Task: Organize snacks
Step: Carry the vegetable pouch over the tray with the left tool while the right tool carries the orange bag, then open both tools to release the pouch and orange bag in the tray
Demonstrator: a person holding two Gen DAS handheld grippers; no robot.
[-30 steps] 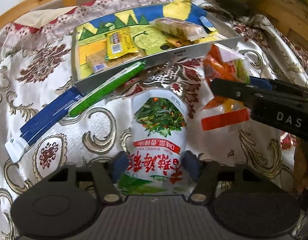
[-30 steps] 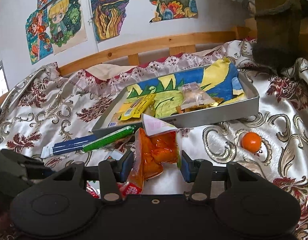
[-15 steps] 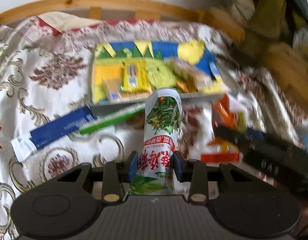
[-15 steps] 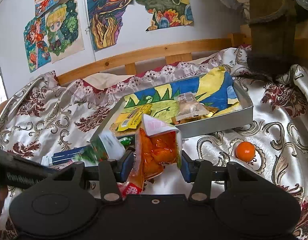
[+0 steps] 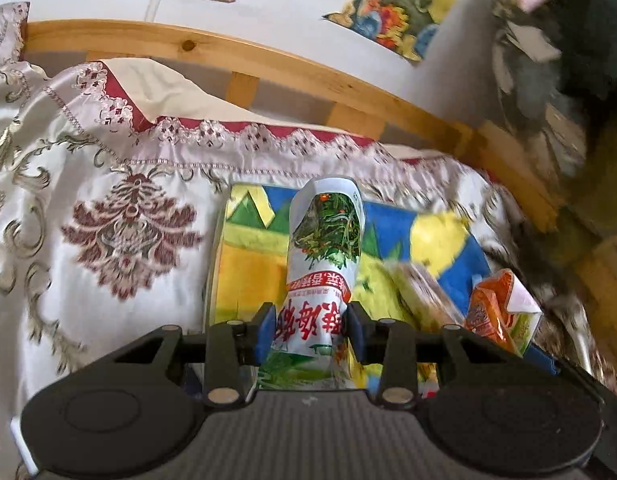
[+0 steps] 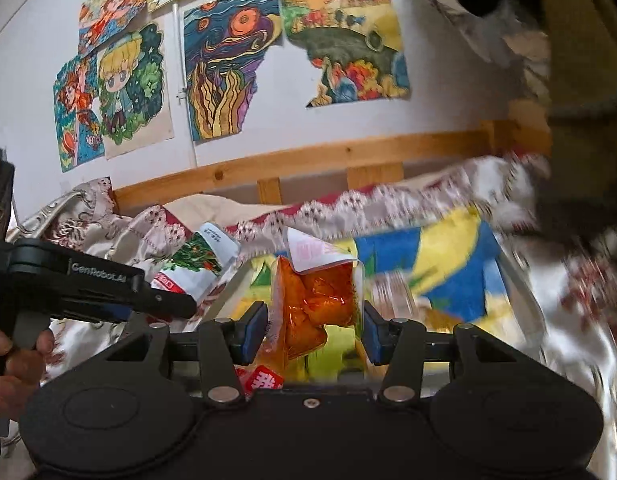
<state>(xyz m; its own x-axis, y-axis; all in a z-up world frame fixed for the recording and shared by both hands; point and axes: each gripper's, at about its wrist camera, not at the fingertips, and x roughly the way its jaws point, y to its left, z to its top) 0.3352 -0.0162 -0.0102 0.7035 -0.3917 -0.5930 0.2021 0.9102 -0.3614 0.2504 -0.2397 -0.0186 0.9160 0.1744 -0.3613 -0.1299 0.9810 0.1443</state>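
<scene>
My left gripper (image 5: 310,328) is shut on a white and green snack packet (image 5: 324,240), which stands up between the blue pads above the near left part of the painted tray (image 5: 248,264). My right gripper (image 6: 314,330) is shut on an orange snack packet (image 6: 320,300), held off the cloth over the tray (image 6: 448,264). The right wrist view shows the left gripper (image 6: 176,304) at the left with its white packet (image 6: 196,264) and a hand (image 6: 12,360) on its handle. The orange packet (image 5: 492,312) also shows at the right of the left wrist view, beside a clear-wrapped snack (image 5: 420,292) in the tray.
The tray lies on a cream and maroon patterned cloth (image 5: 128,232). Behind it runs a wooden bed rail (image 5: 268,68) under a white wall with coloured drawings (image 6: 228,72). Dark, blurred items crowd the right side.
The left jaws closed on the white packet and lifted it off the cloth. Both grippers rose and moved forward over the tray. The blue and green sticks and the orange fruit have left view.
</scene>
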